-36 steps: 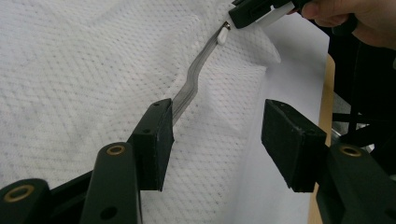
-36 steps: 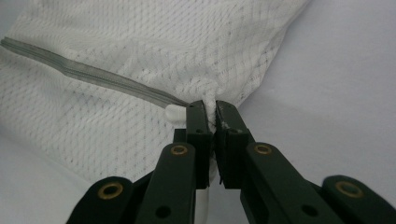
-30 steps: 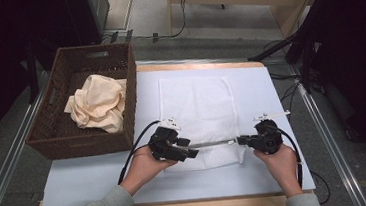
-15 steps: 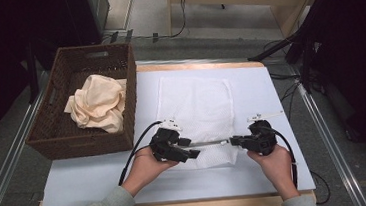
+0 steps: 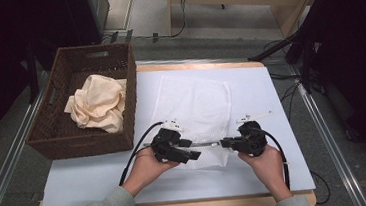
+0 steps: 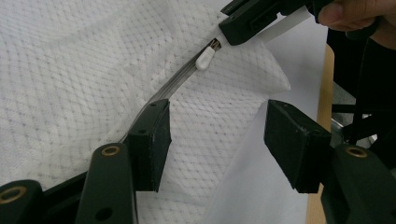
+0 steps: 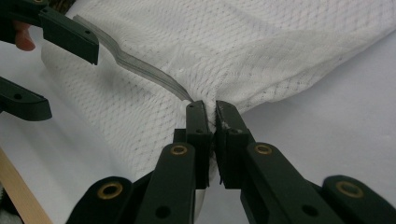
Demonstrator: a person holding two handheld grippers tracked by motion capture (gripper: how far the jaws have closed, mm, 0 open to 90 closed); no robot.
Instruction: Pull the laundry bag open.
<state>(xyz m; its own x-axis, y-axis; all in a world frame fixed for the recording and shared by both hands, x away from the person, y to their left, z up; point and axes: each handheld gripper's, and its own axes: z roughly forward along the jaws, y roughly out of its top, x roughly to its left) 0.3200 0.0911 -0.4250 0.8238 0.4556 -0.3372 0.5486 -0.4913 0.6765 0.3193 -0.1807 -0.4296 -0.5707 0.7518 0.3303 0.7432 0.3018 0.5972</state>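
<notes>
1. I see the white mesh bag (image 5: 196, 113) flat on the surface (image 5: 271, 105), mid-board, just right of the wicker basket (image 5: 53, 139).
2. Bag's near edge carries a grey zipper (image 5: 205, 143) running left-right between my two grippers.
3. My right gripper (image 7: 210, 122): jaws pressed together, pinching the mesh bag at the zipper's right end, fabric bunched between the pads.
4. In the high view the right gripper (image 5: 228, 143) sits at the bag's near-right corner, pointing left.
5. My left gripper (image 6: 217, 130): jaws spread wide, nothing between them; mesh & a bare bit of surface lie under the gap.
6. Left gripper (image 5: 188, 152) in the high view is over the bag's near-left part, beside the zipper.
7. White zipper pull (image 6: 205, 58) hangs just by the right gripper's tip in the left gripper view.
8. Basket holds a crumpled cream cloth (image 5: 98, 103), well apart from both grippers.
</notes>
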